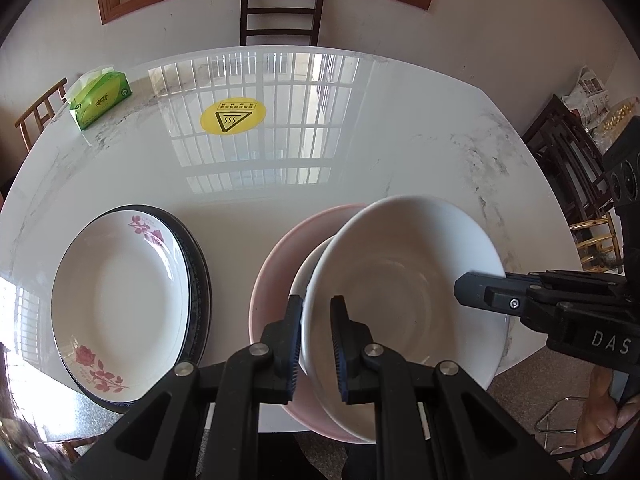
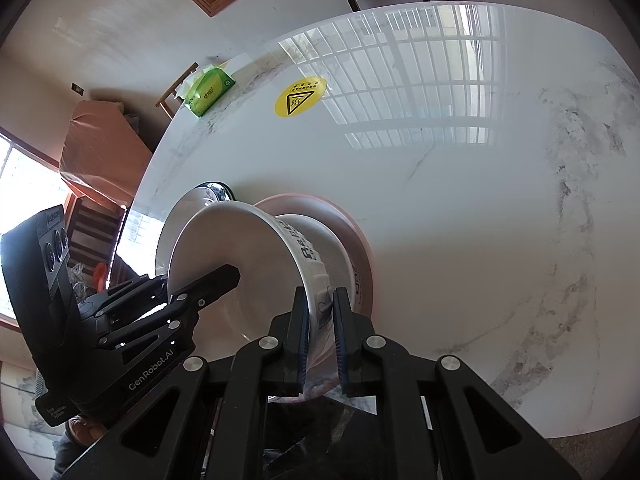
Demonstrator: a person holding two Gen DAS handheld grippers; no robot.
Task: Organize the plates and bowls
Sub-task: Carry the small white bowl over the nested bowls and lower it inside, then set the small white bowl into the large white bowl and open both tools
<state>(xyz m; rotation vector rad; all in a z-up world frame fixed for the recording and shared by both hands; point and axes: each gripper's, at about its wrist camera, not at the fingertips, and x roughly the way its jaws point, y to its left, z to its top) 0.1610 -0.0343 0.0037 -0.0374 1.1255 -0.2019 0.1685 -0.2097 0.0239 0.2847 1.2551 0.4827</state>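
At the counter's (image 1: 400, 128) near edge, a white bowl (image 1: 400, 280) sits tilted over a smaller white dish and a pink bowl (image 1: 272, 264), much of both hidden beneath it, while the left gripper (image 1: 317, 344) has its fingers clamped on the white bowl's left rim and the right gripper (image 2: 320, 344) pinches its right wall. Only the left wrist view shows the rose-patterned plate (image 1: 120, 300) stacked on a dark-rimmed plate toward the left edge; only the right wrist view shows black lettering on the bowl's outside, too warped to read. "DAS" and "GenRobot.AI" mark the grippers; the green tissue pack (image 1: 100, 98) lies at the far left corner, beside a yellow heat-warning sticker (image 1: 233, 117).
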